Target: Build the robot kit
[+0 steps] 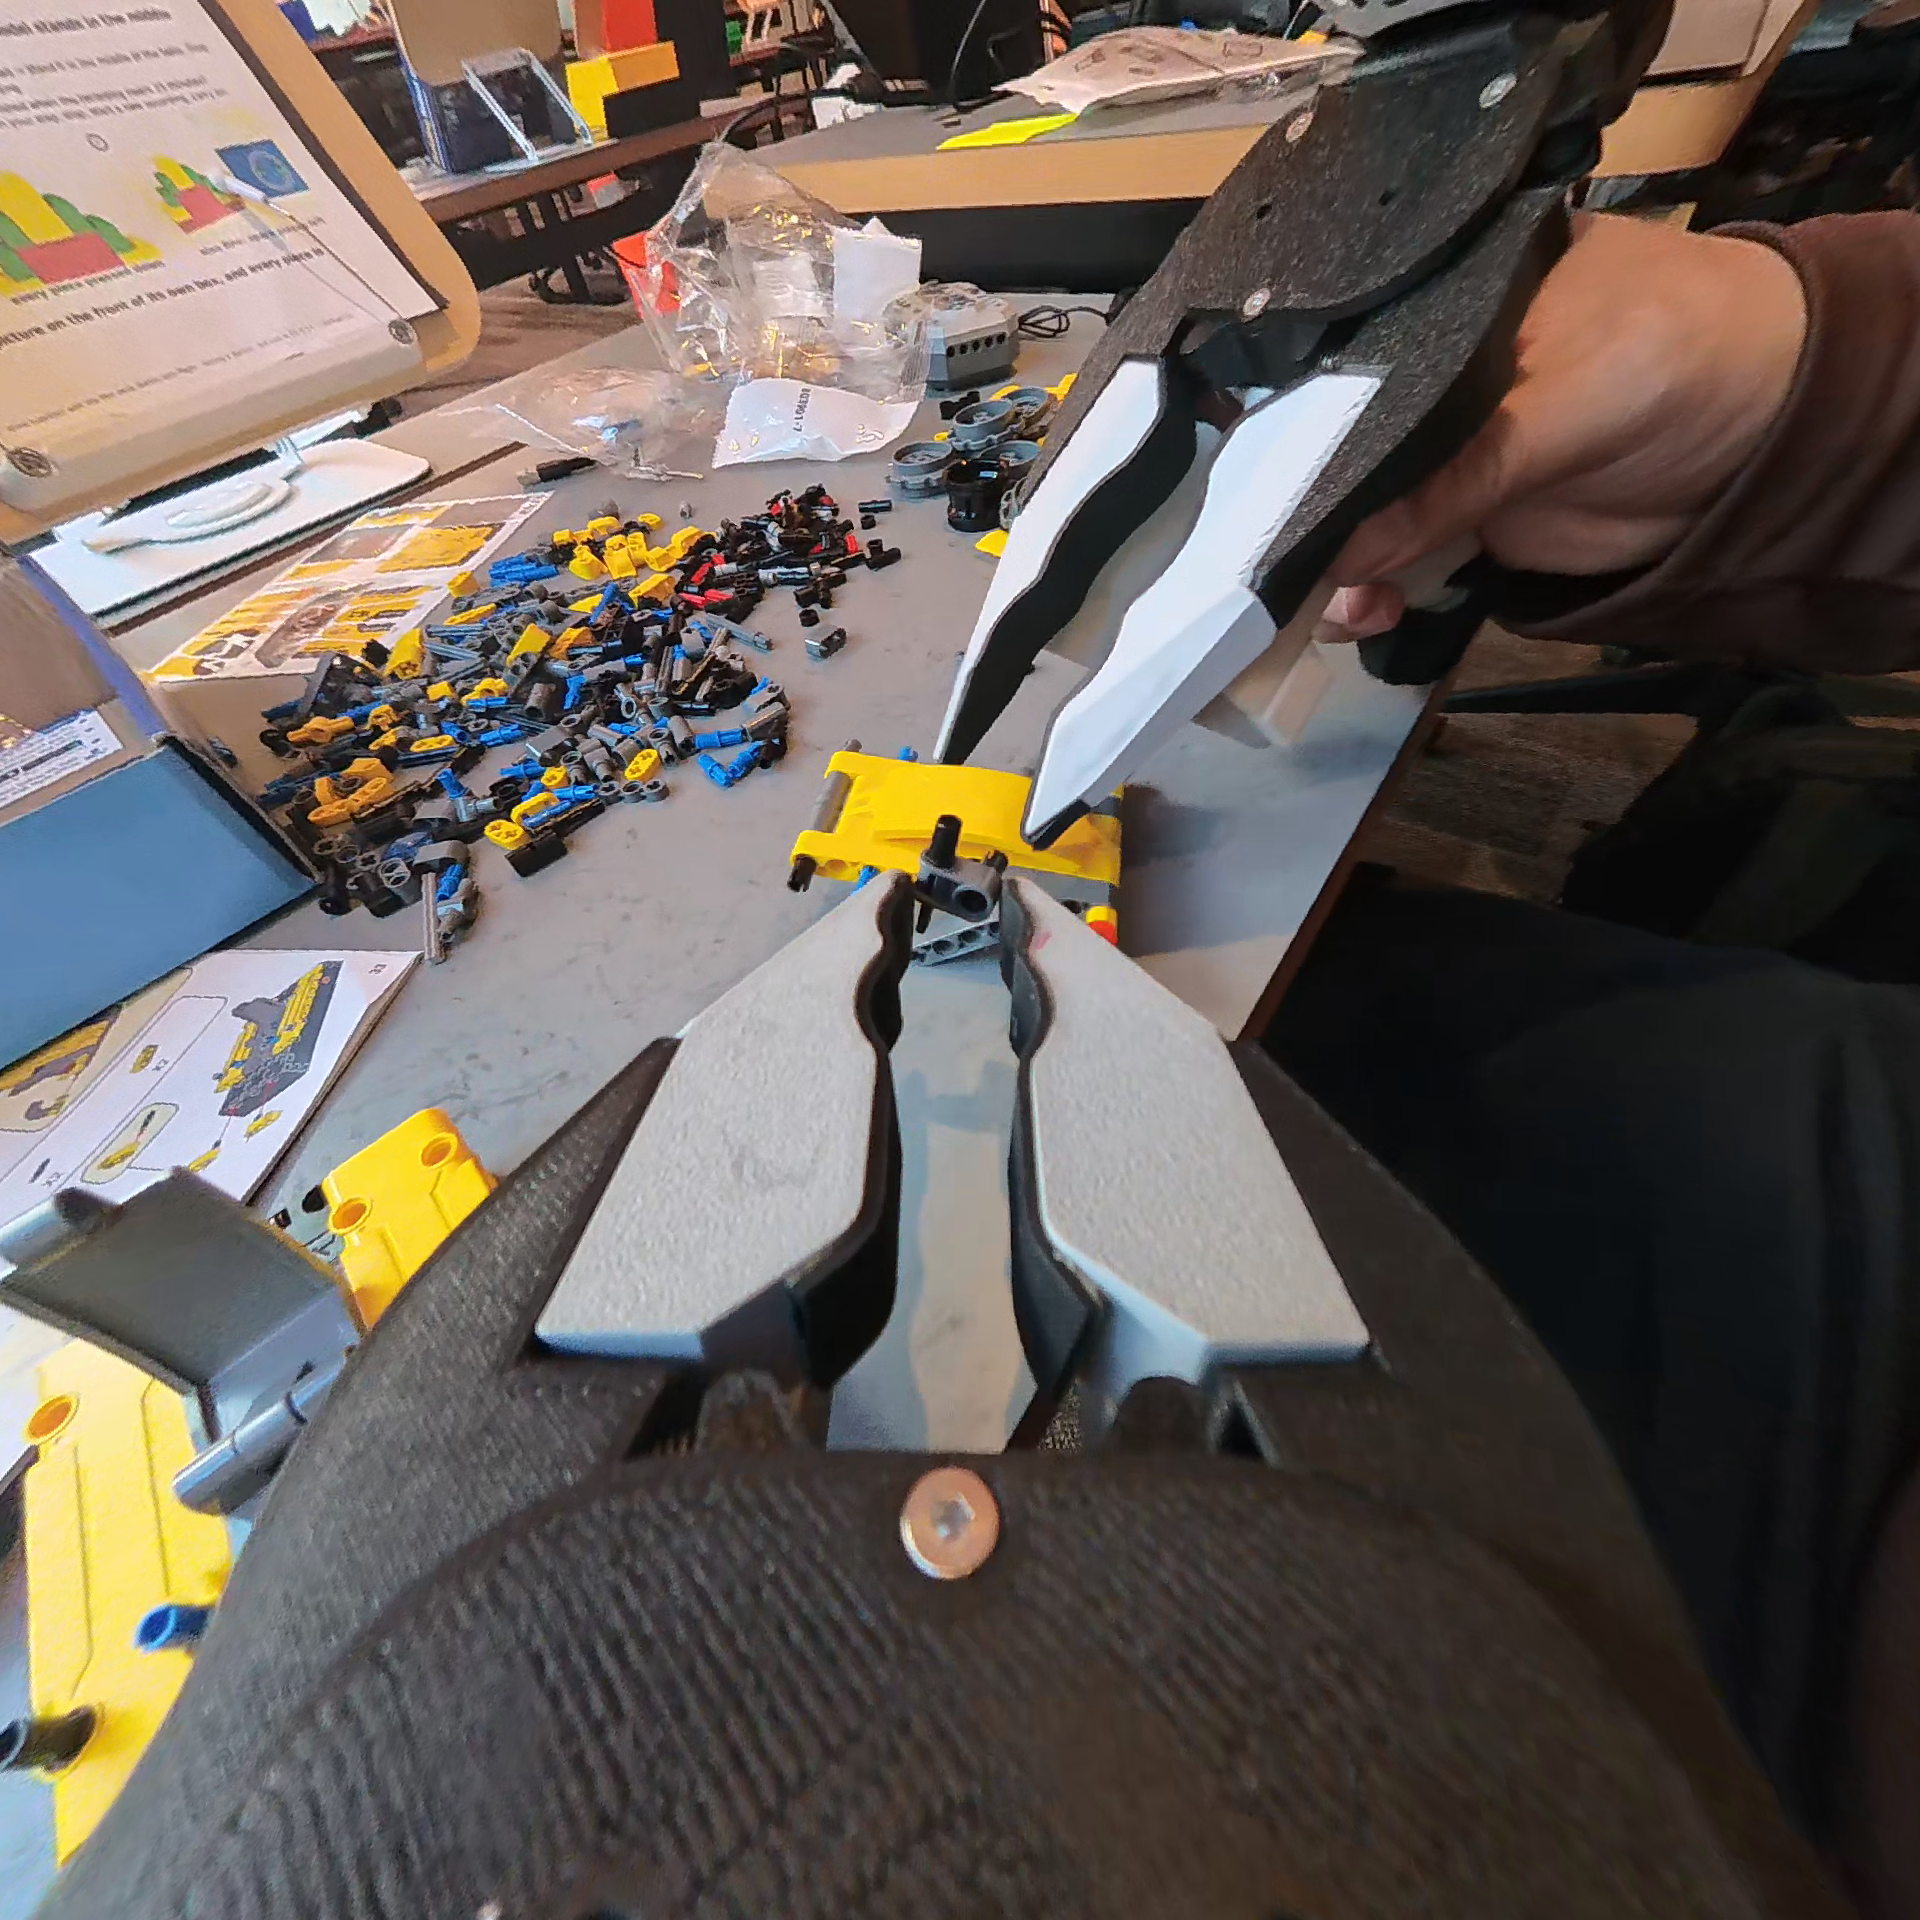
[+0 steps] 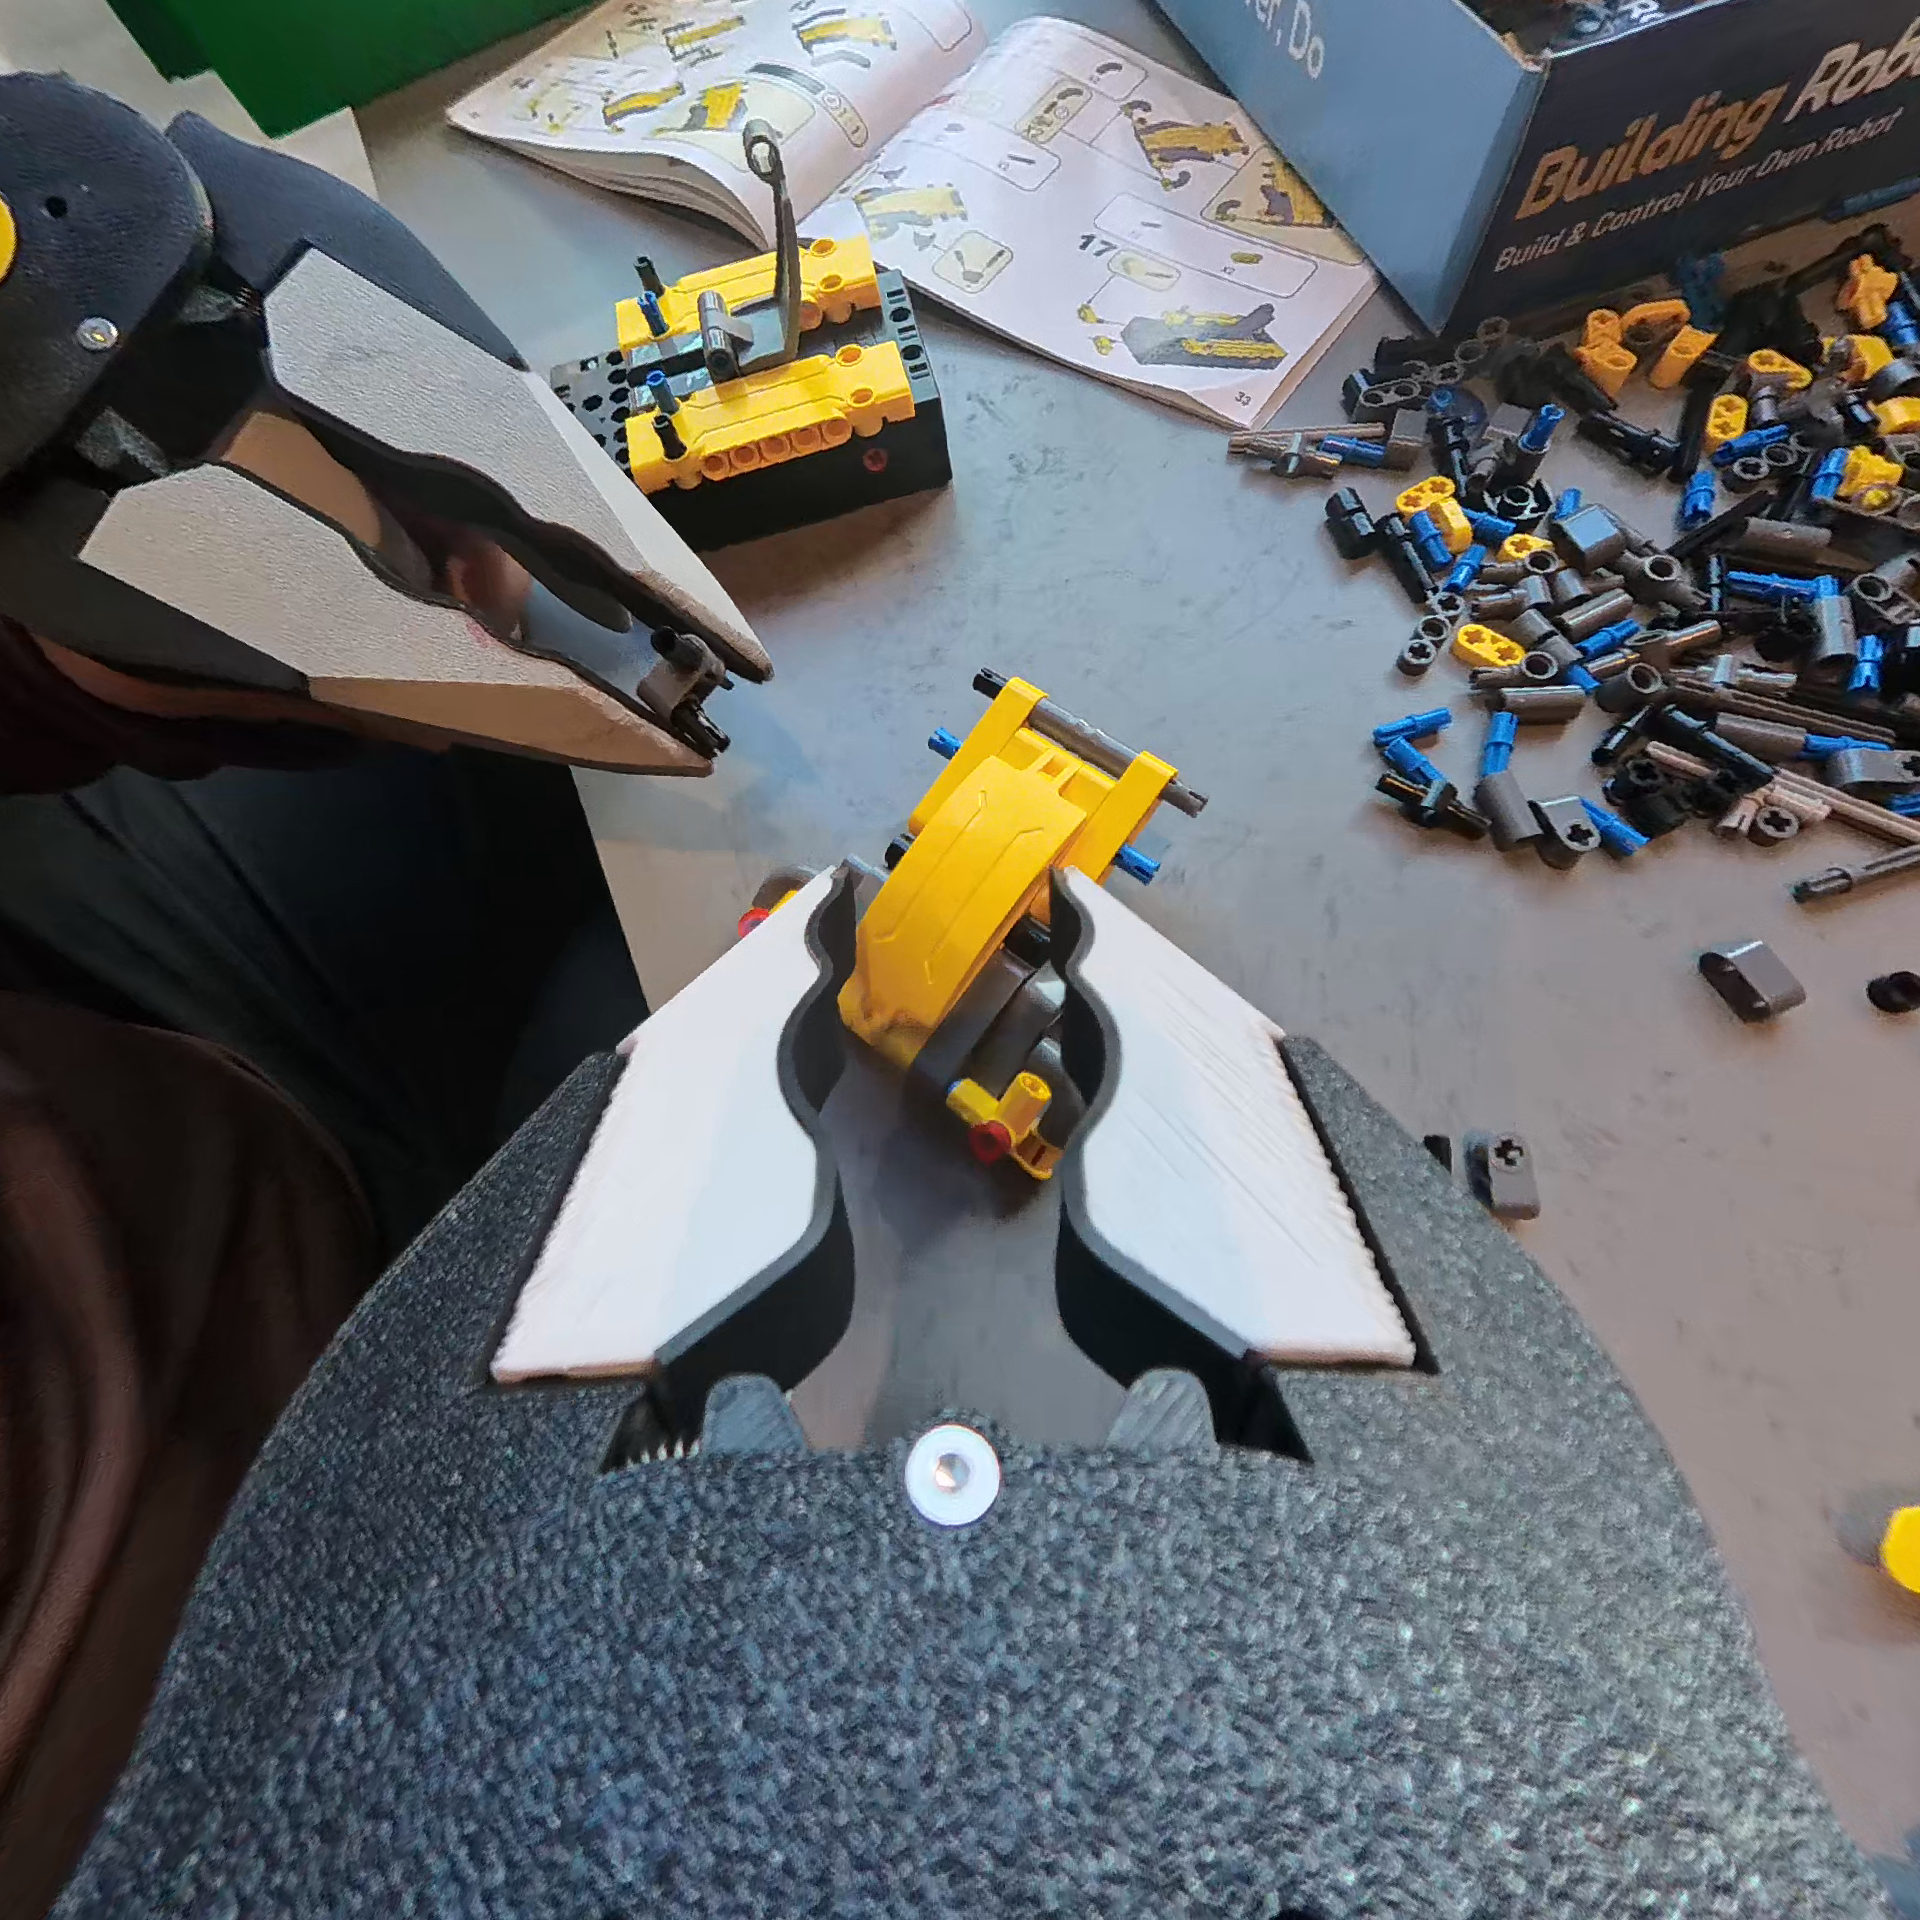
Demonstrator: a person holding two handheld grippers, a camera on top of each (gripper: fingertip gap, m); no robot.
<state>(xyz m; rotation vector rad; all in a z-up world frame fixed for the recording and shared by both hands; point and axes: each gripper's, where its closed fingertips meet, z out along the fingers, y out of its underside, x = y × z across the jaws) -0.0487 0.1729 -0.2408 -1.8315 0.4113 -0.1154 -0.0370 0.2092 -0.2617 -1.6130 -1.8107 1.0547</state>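
Observation:
My left gripper point(image 1: 956, 894) is shut on a small grey connector with black pins point(image 1: 958, 871), seen also in the right wrist view point(image 2: 686, 681). My right gripper point(image 2: 951, 894) is shut on a yellow curved-panel assembly point(image 2: 977, 883) with a grey axle across its far end, resting on the grey table point(image 2: 1195, 582). In the left wrist view that assembly point(image 1: 904, 816) lies just beyond the connector, with the right gripper point(image 1: 997, 784) coming down on it from above right. The left gripper point(image 2: 717, 712) hovers just left of the assembly, apart from it.
A pile of loose blue, yellow, grey and black parts point(image 1: 540, 675) lies on the table. A partly built yellow and black base point(image 2: 769, 395) stands by an open instruction booklet point(image 2: 935, 177). A blue box point(image 2: 1558, 177) stands at the back. The table edge point(image 1: 1330, 914) runs close on the right. Left tips to right tips: about 5 centimeters.

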